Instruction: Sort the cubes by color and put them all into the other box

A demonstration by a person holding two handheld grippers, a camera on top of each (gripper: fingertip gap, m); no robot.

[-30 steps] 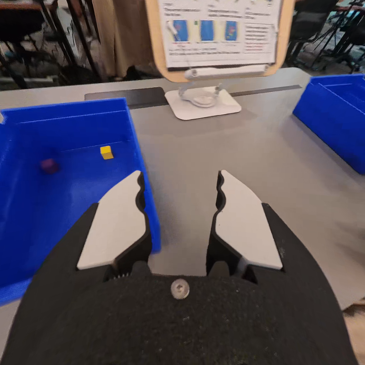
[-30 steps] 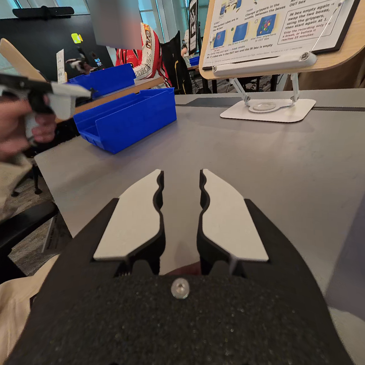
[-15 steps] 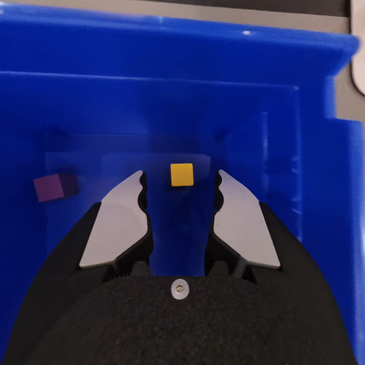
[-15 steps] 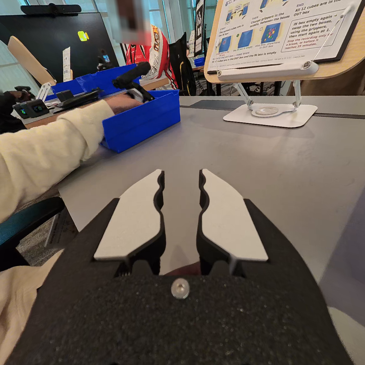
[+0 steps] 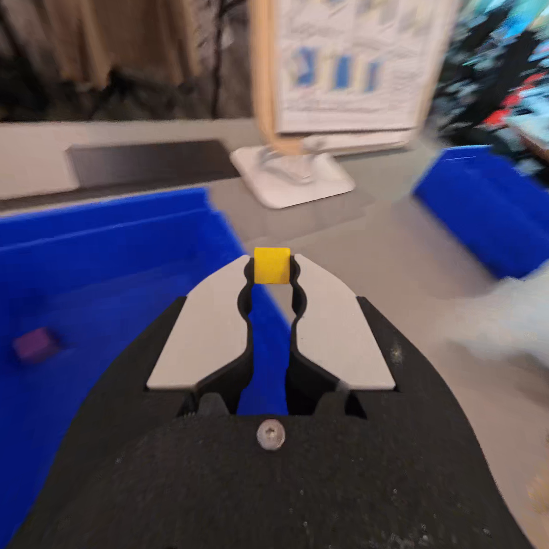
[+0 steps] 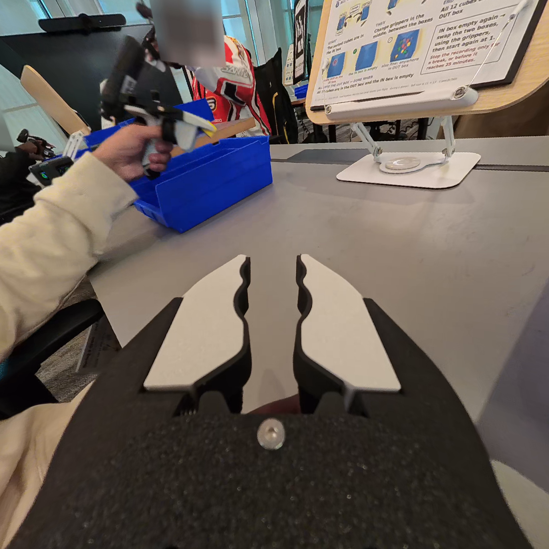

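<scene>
Left wrist view, much of it blurred. At the far left, low in the frame: a small purple cube [image 5: 34, 347], soft-edged from blur, lying on the smooth floor of a shiny blue plastic box [image 5: 104, 237]. In the middle: the left tool [image 5: 271, 267], black and grainy with flat pale grey finger plates and wavy inner edges, closed tight on a little yellow cube [image 5: 271, 266] pinched right at the tips, above the box's right wall. Behind it, upper middle: a white flat stand base [image 5: 297, 184] under a wooden board with a paper sheet [image 5: 341, 65]. At the right: a second blue box [image 5: 487, 208] on the smooth grey desk [image 5: 356, 243], well apart from the first.

Right wrist view. At the left: a cream sleeve [image 6: 50, 231] and a hand [image 6: 130, 154] gripping the left tool above the blue box, a bit of yellow at its tips. In the lower middle: the right tool [image 6: 273, 260], same black grainy body and grey plates, a little way open with nothing between the fingers, over bare grey desk. At the upper right: the wooden board on its white metal stand.
</scene>
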